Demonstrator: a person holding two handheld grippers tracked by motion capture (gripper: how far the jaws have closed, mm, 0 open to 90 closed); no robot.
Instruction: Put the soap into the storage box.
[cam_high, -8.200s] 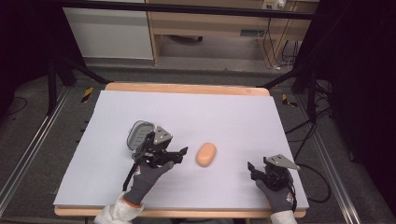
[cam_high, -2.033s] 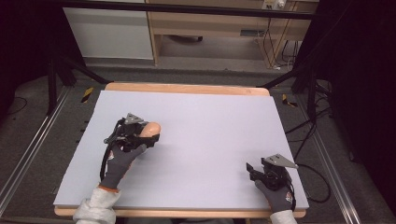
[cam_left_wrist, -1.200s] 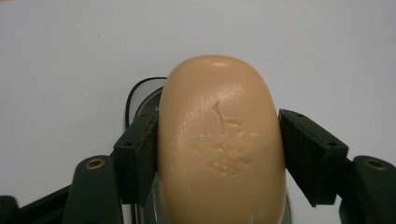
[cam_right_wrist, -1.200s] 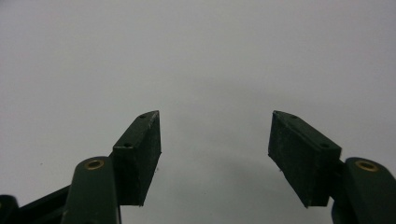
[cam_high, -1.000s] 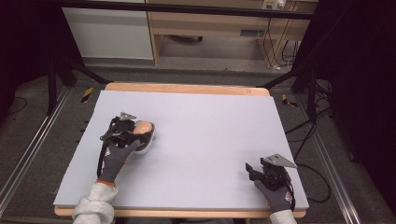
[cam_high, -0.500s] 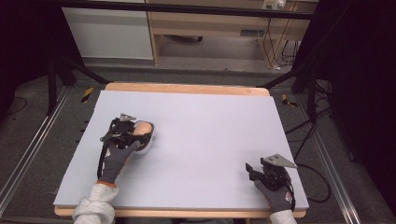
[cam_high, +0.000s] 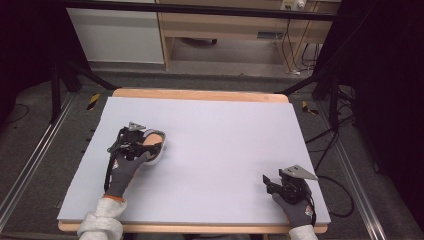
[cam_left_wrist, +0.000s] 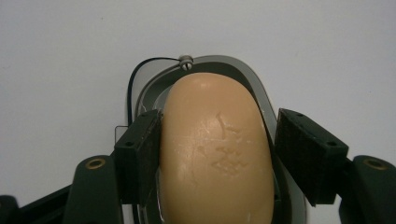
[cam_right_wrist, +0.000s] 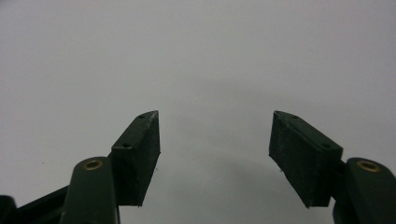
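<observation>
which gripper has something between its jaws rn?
The left gripper: the tan soap bar sits between its jaws, over a grey dish. The right gripper has bare table between its open jaws.

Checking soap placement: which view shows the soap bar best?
The left gripper view: the soap bar sits close up in the grey dish, embossed mark readable, the left gripper jaws at its sides. The high view shows it small, partly hidden by the gripper. The right gripper view shows bare table.
</observation>
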